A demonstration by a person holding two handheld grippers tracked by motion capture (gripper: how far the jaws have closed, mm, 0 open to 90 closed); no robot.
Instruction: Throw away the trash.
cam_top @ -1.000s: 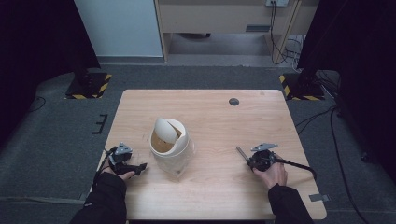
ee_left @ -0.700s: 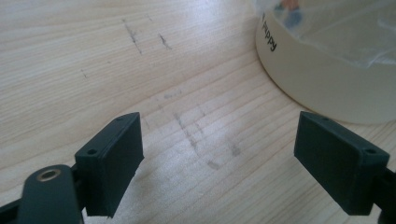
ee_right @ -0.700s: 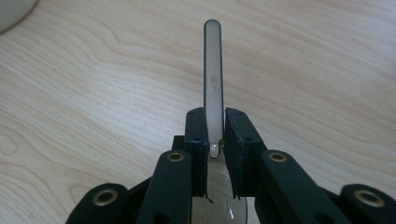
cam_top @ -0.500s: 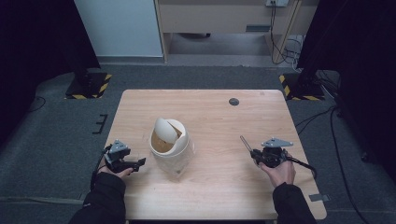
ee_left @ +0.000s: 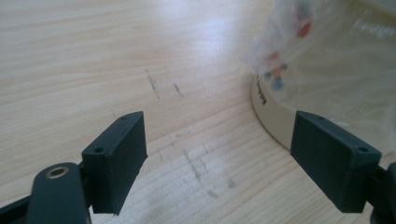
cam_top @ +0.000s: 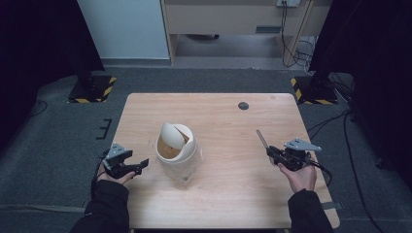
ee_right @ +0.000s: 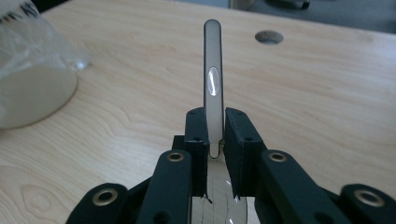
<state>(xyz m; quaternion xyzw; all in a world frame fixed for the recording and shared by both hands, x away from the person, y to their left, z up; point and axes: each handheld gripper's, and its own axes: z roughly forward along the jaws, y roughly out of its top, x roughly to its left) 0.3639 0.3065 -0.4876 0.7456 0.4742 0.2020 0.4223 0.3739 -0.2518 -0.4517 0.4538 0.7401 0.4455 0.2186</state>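
Our right gripper (ee_right: 215, 140) squeezed a thin, stiff-looking stick (ee_right: 212, 70) by its bottom end at the picture's middle, while our left gripper (ee_left: 233, 154) stayed wide.

In the left gripper view the bin (ee_left: 280, 126) just beyond the left tool (ee_left: 219, 149) runs off the right edge, and the print on its plastic bag (ee_left: 336, 60) is too blurred to read. In the right gripper view the strip (ee_right: 213, 74) clamped in the right tool (ee_right: 215, 135) has its lower end hidden between the jaws; what it is cannot be told. The bin's inside is unclear from above.
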